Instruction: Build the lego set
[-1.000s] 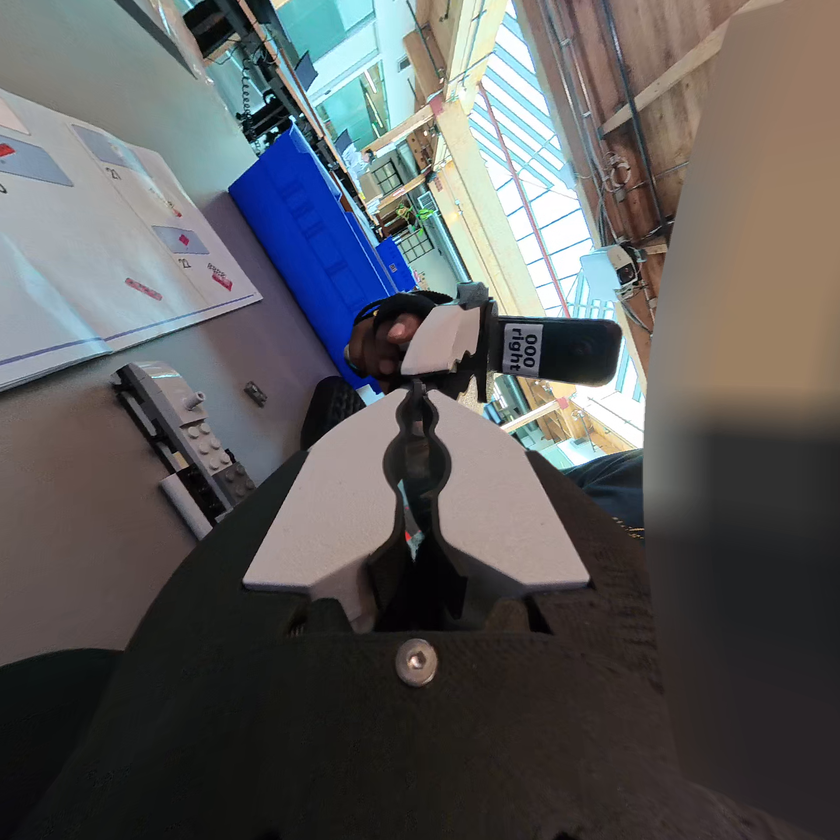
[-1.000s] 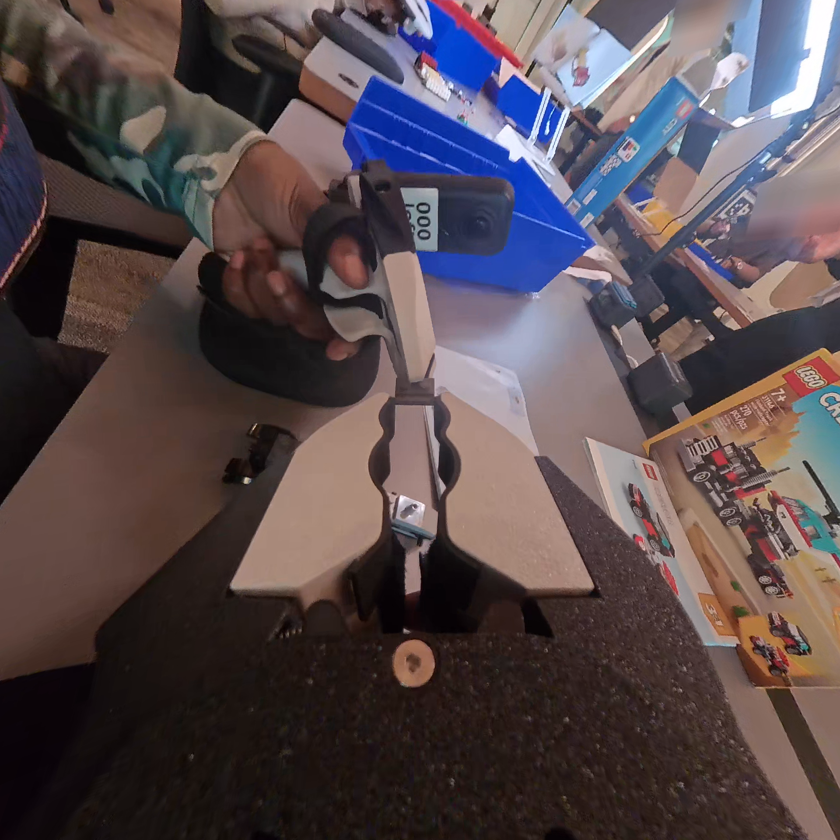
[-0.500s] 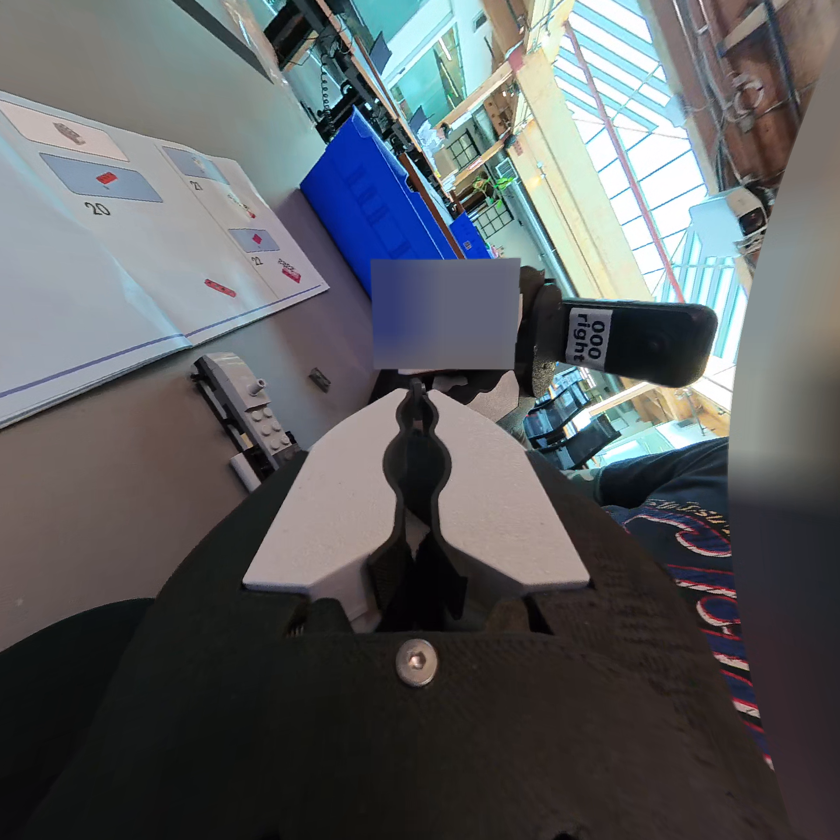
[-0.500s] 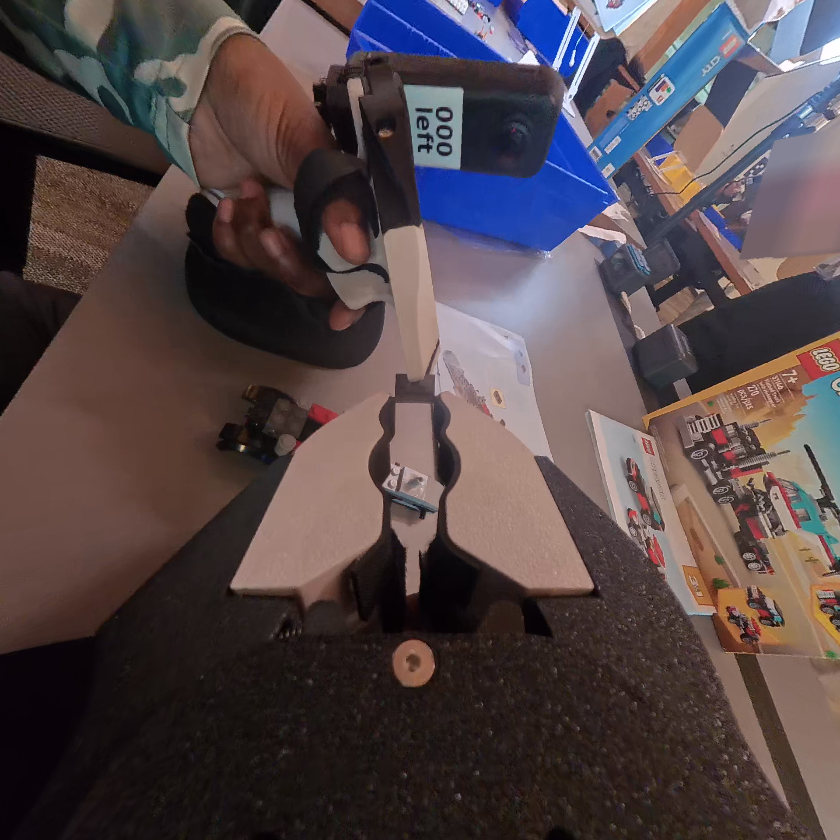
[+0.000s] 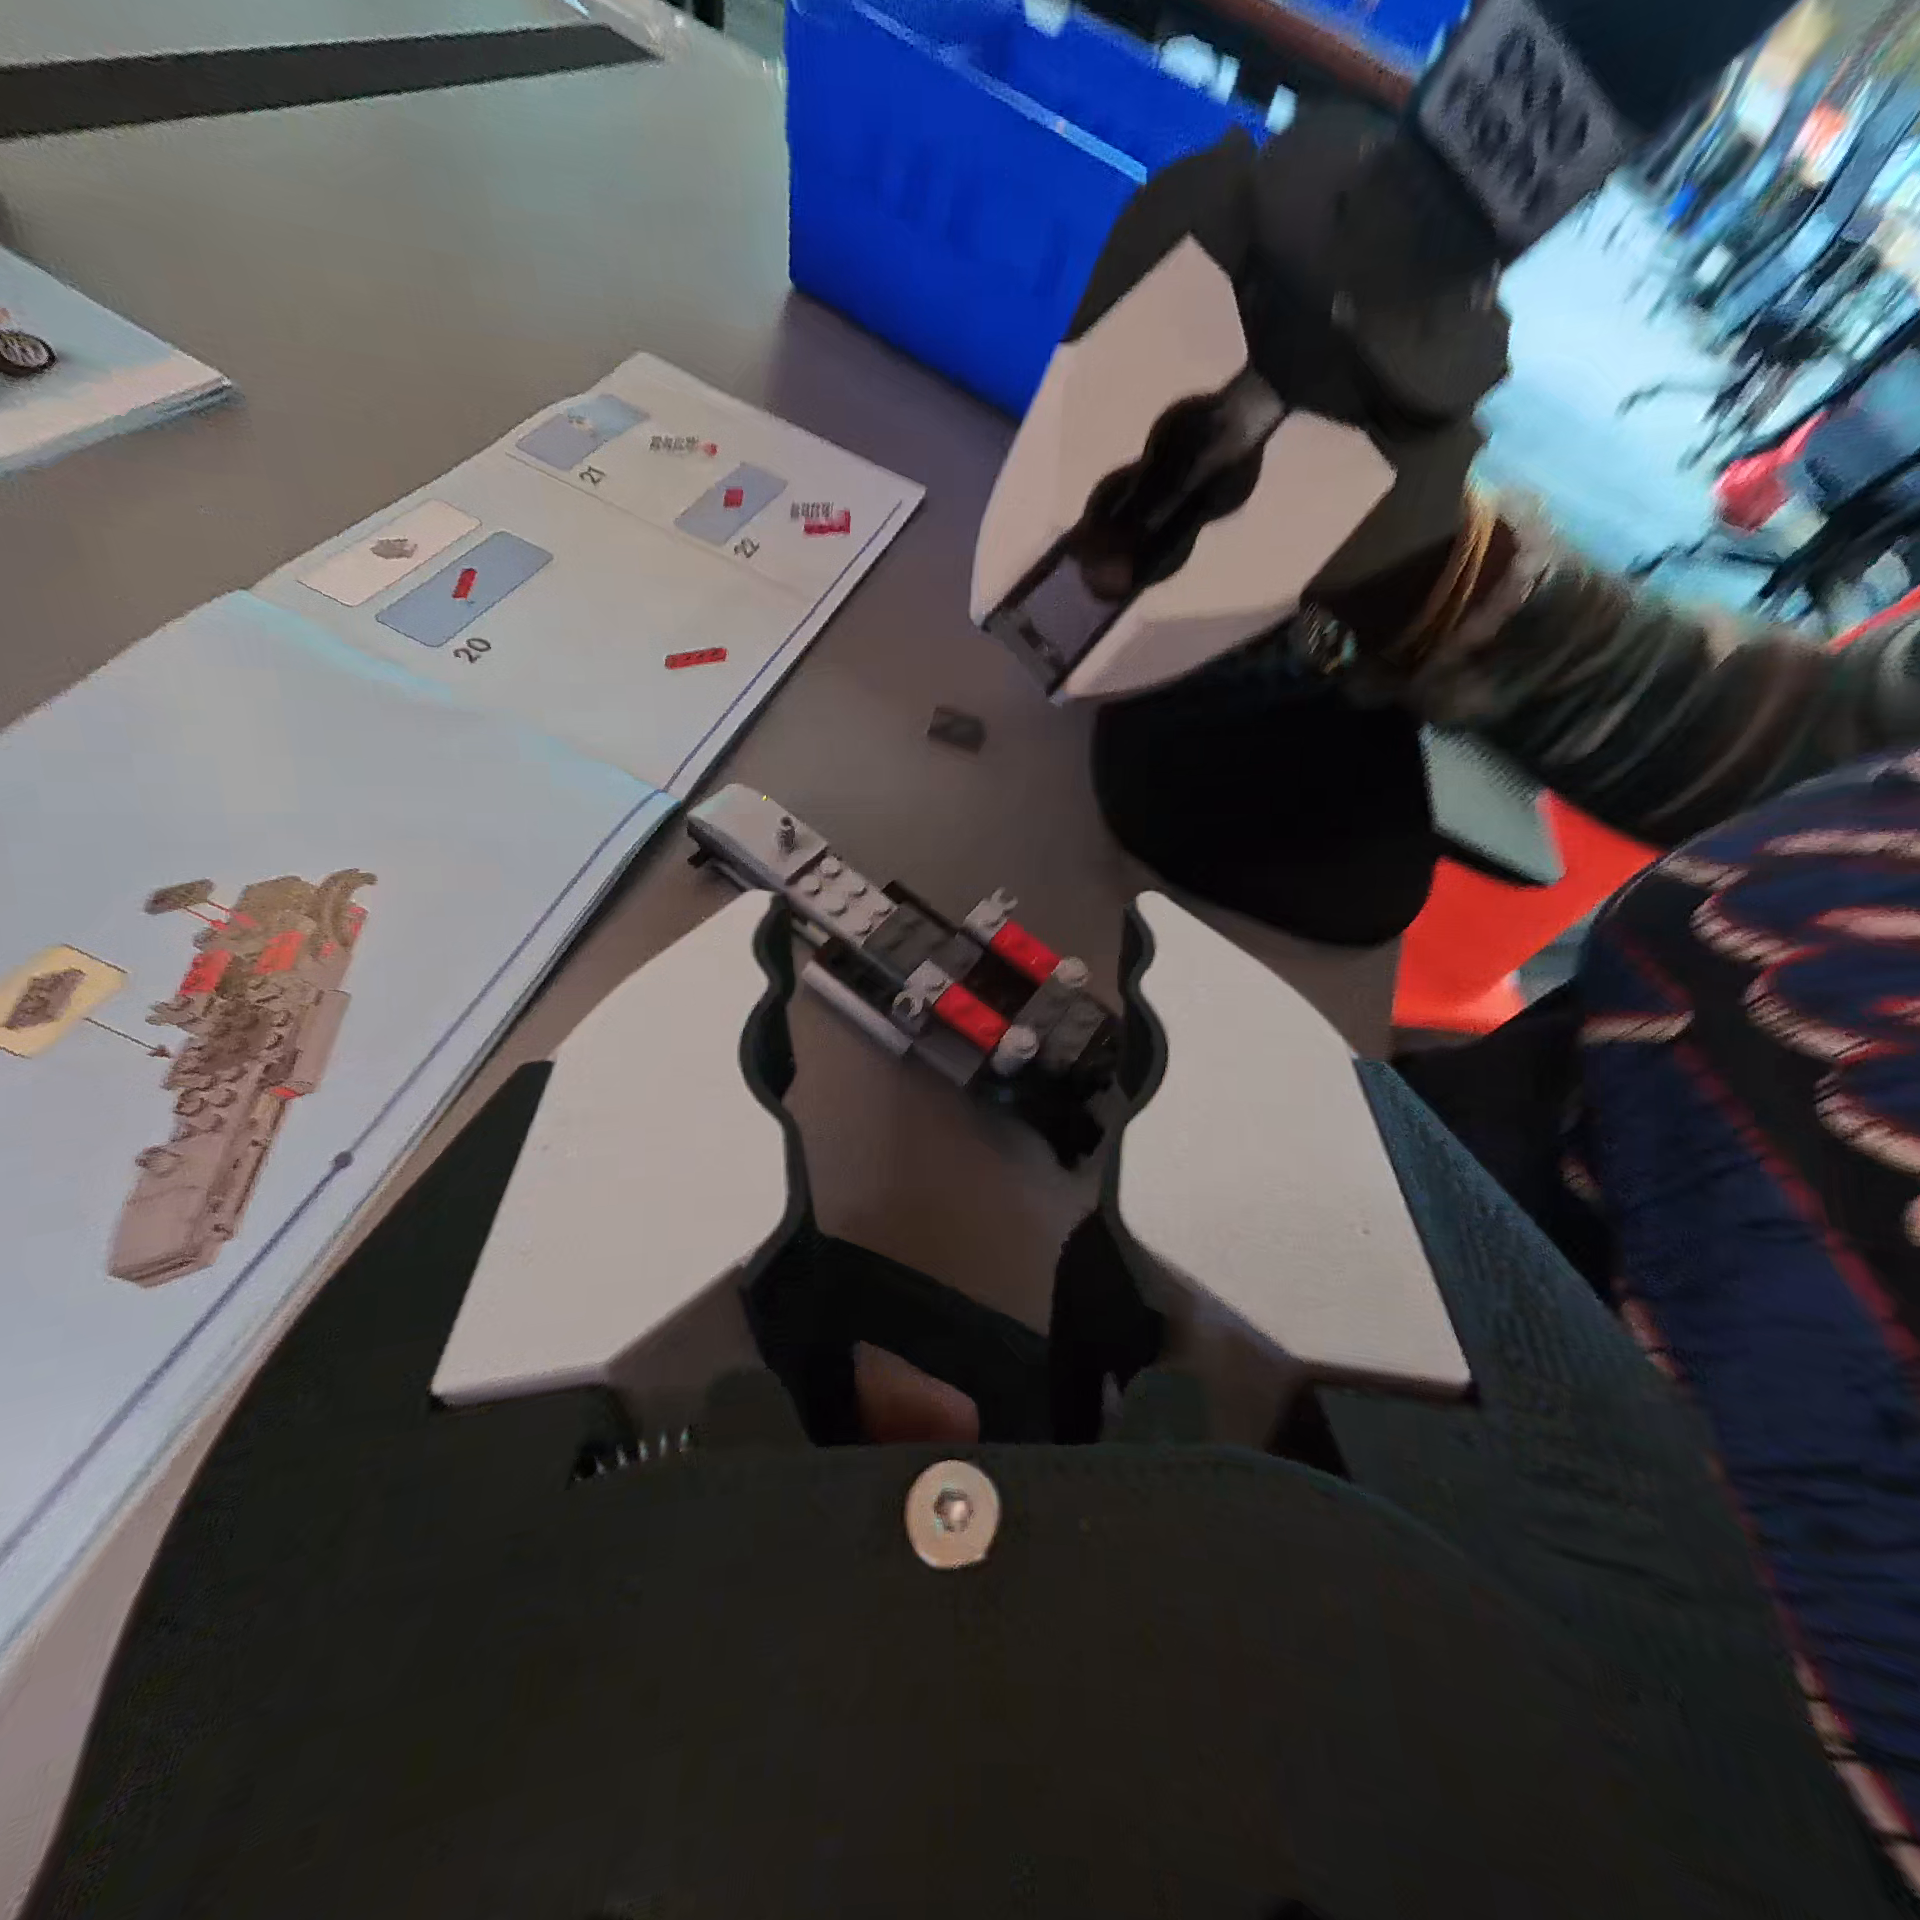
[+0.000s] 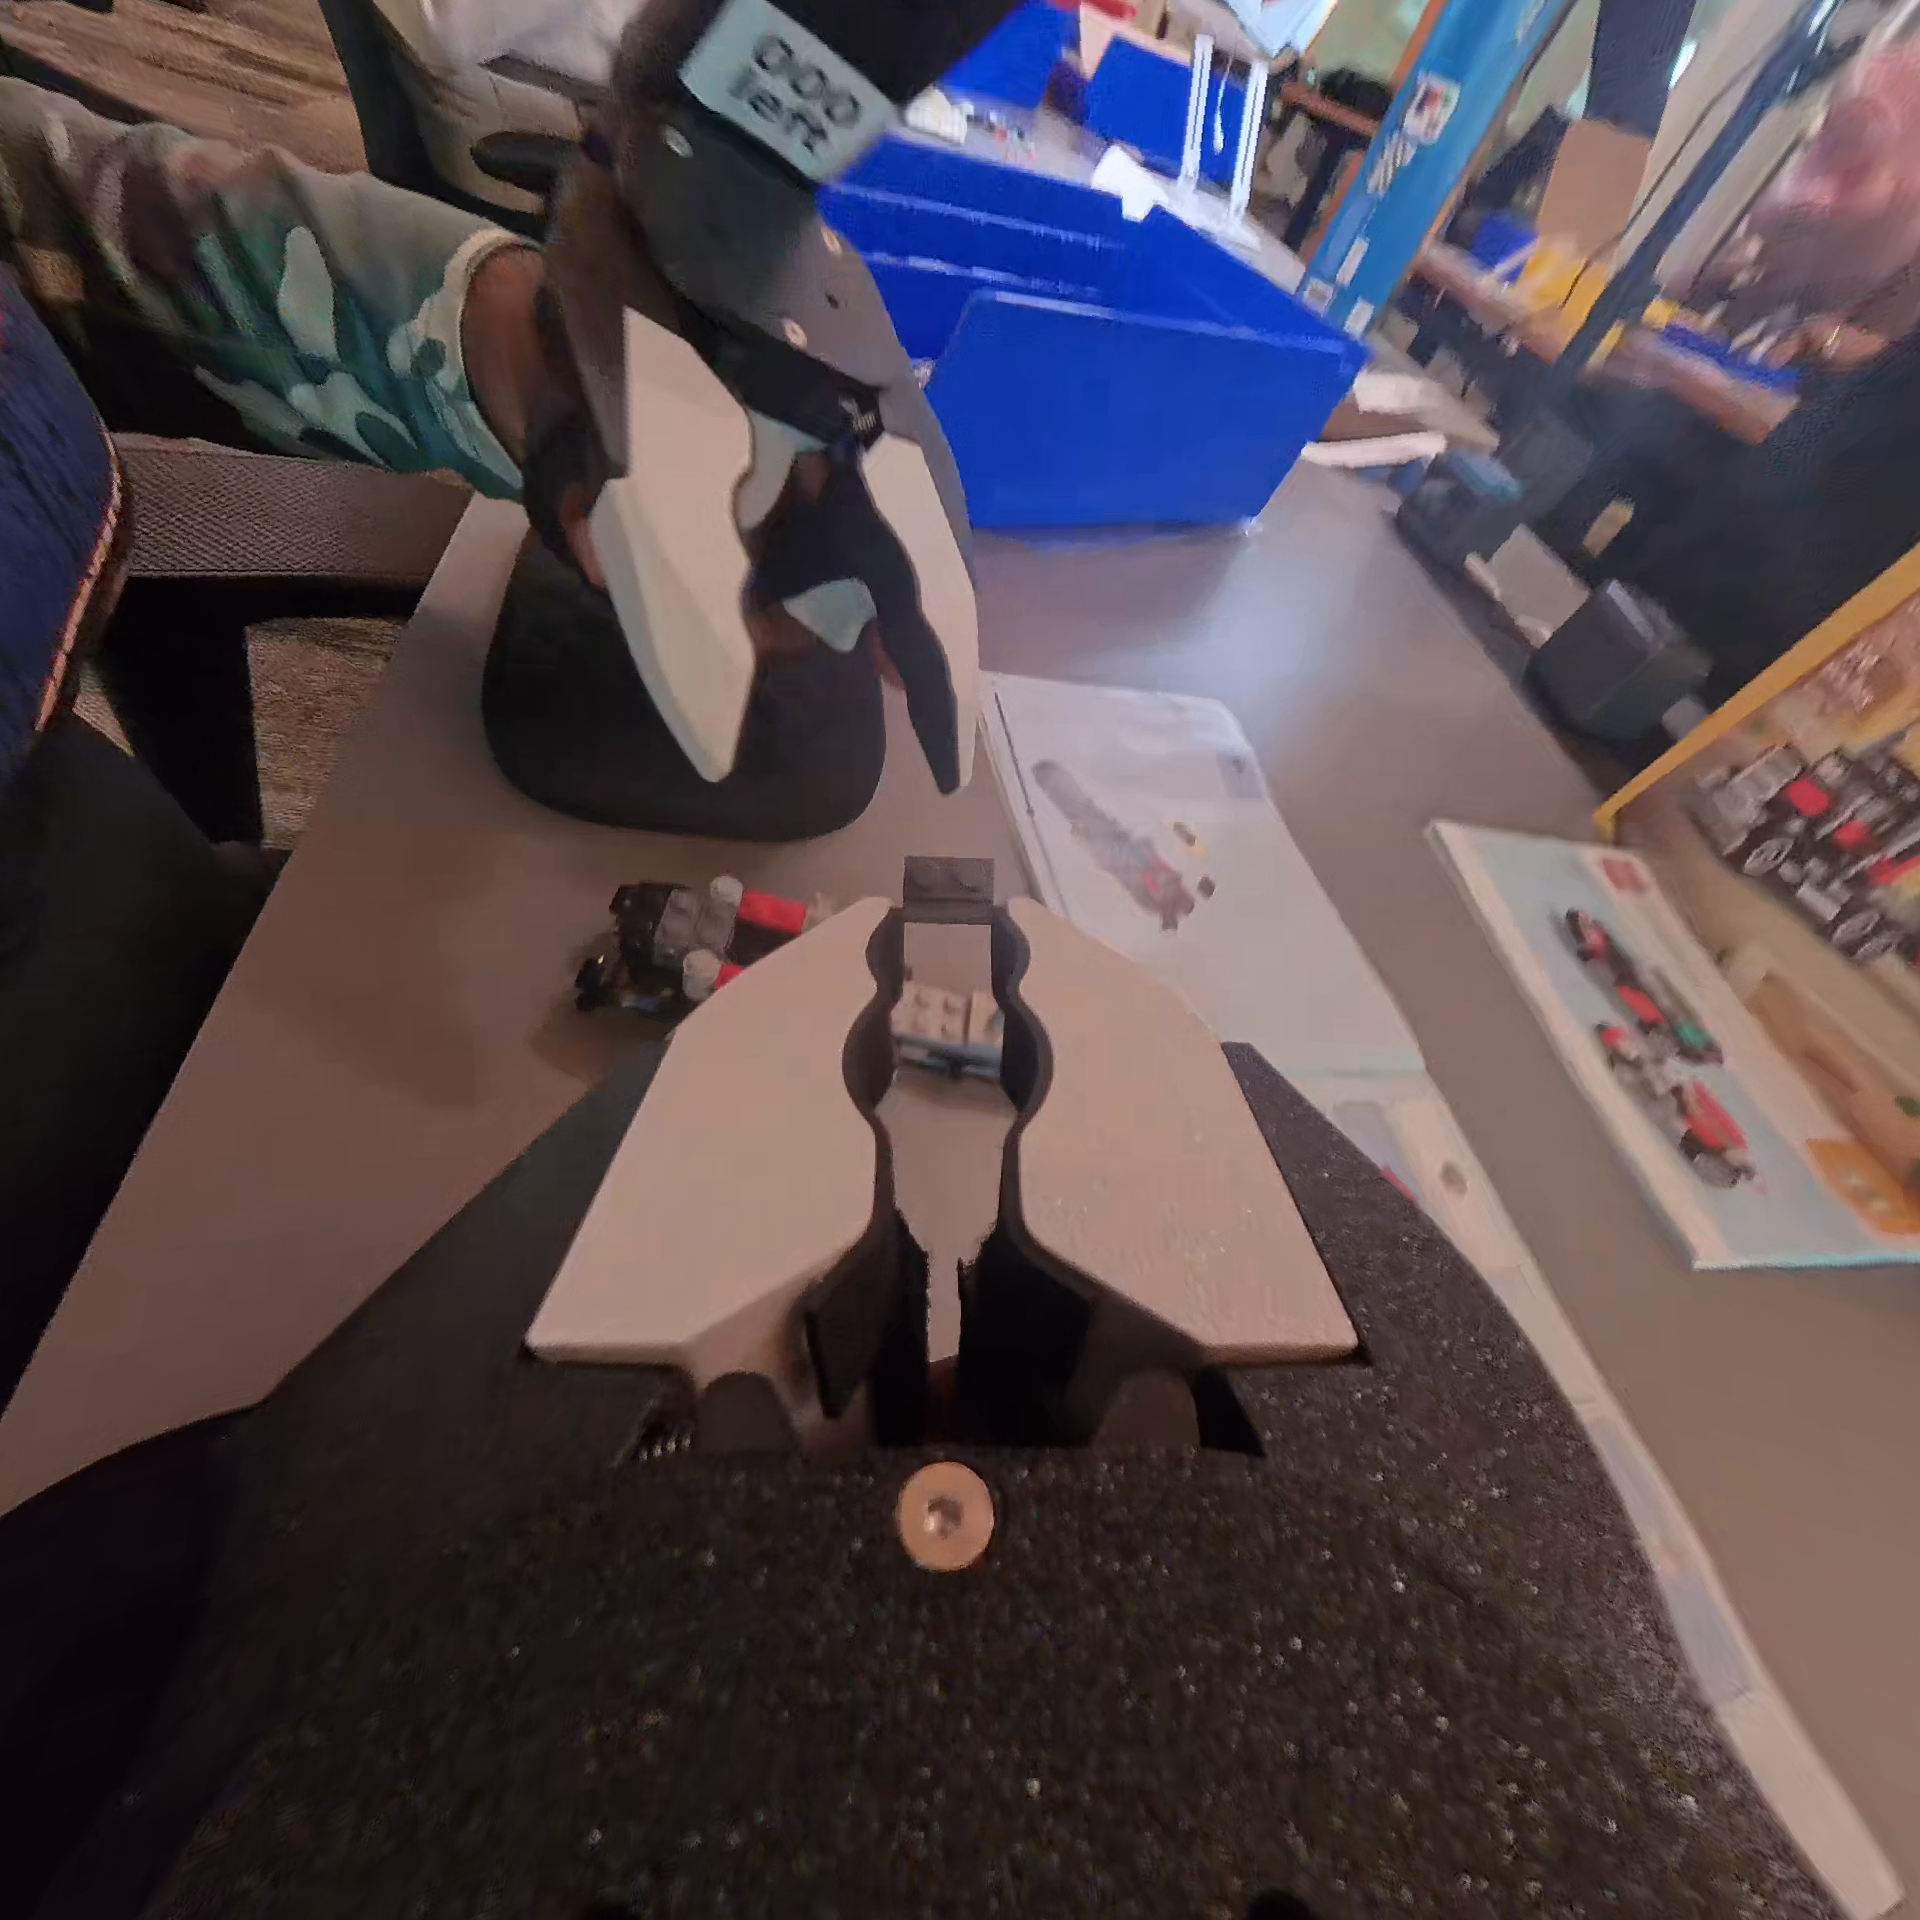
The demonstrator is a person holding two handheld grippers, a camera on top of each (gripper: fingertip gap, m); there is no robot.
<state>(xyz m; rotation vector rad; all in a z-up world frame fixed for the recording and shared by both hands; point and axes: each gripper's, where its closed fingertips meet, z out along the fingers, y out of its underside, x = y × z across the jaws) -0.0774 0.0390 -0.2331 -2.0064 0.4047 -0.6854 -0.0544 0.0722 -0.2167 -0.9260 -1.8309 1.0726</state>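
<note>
A partly built lego assembly (image 5: 914,966) of grey, black and red bricks lies on the grey table (image 5: 416,260). My left gripper (image 5: 951,914) is open and empty, just above it, with the assembly showing between its fingers. My right gripper (image 6: 945,909) is shut on a small dark grey plate (image 6: 945,888) at its tips. In the left wrist view the right gripper (image 5: 1029,634) hangs above and beyond the assembly with the plate (image 5: 1060,613). In the right wrist view the left gripper (image 6: 831,774) is open over the assembly (image 6: 686,940).
An open instruction booklet (image 5: 312,831) lies left of the assembly. A loose dark grey piece (image 5: 956,727) lies beyond it. A black pad (image 5: 1268,810) and a blue bin (image 5: 935,187) stand farther back. A second booklet (image 6: 1662,1039) and the set's box (image 6: 1808,800) are at the right. Left tips to right tips: about 5 cm. The right tips stand about 11 cm off the loose dark grey piece (image 5: 956,727).
The two grippers' tips were together in the air. They have parted: my left gripper has opened and swung down over the assembly, and my right gripper keeps the dark grey plate.
</note>
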